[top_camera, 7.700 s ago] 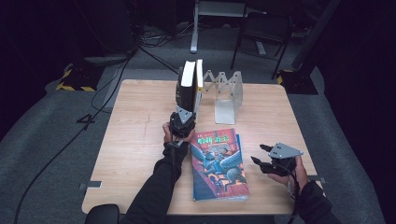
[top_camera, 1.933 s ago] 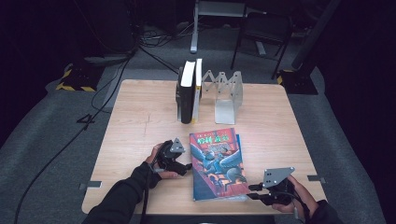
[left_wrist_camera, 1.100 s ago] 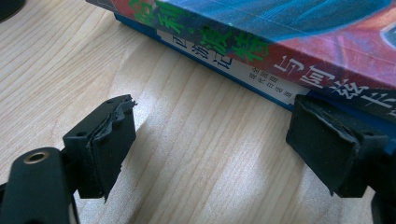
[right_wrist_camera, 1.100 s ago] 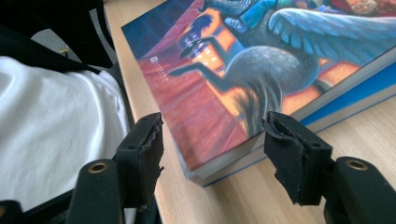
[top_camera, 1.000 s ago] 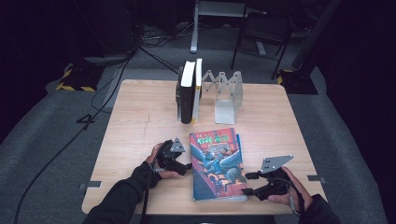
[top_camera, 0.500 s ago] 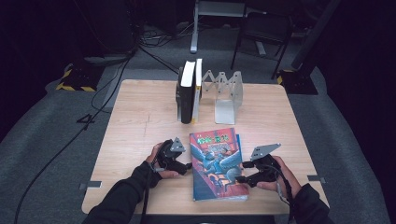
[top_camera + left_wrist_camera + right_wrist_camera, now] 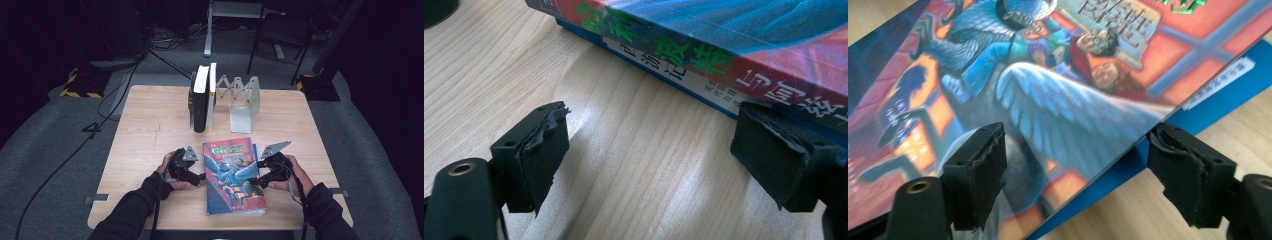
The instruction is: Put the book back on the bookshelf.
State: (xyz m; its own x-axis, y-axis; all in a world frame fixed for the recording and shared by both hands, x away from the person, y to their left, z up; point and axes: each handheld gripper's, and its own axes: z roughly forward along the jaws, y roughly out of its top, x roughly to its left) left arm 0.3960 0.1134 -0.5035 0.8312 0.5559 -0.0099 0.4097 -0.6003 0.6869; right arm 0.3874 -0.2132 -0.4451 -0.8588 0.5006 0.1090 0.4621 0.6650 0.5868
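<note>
While book [image 7: 233, 175] lies flat, L gripper [image 7: 649, 150] & R gripper [image 7: 1075, 165] gape, holding nothing.

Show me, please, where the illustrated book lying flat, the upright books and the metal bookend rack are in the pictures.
Illustrated book [image 7: 232, 175]: high view, middle of its front cover.
Upright books [image 7: 202, 100]: high view, top edge of the standing pair.
Metal bookend rack [image 7: 244, 102]: high view, its upright end plate.

A thick paperback book with a red-and-blue illustrated cover [image 7: 233, 175] lies flat, face up, at the lower centre of the high view, atop a blue-covered book [image 7: 1128, 170] peeking out along its right edge.
</note>
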